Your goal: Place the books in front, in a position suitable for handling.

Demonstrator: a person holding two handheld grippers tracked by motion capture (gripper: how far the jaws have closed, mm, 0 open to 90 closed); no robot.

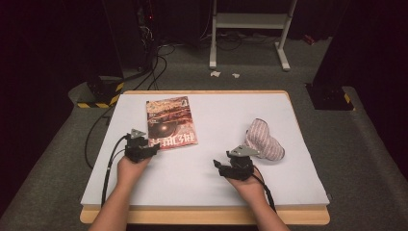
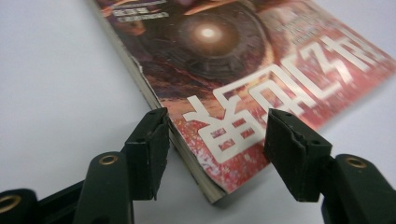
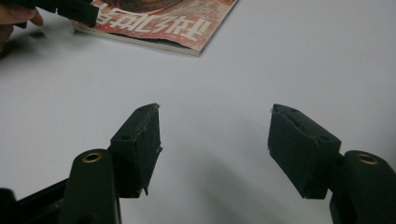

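I have the left gripper point(image 2: 212, 133) at the near corner of the book point(image 1: 171, 122), its jaws apart and straddling that corner without pinching it; the grasp is not yet made, I judge. The book, a closed red paperback with white lettering, lies flat on the table point(image 1: 216, 178). The right gripper point(image 3: 215, 140) hangs open right of the book, near a striped cloth pouch point(image 1: 263, 140).
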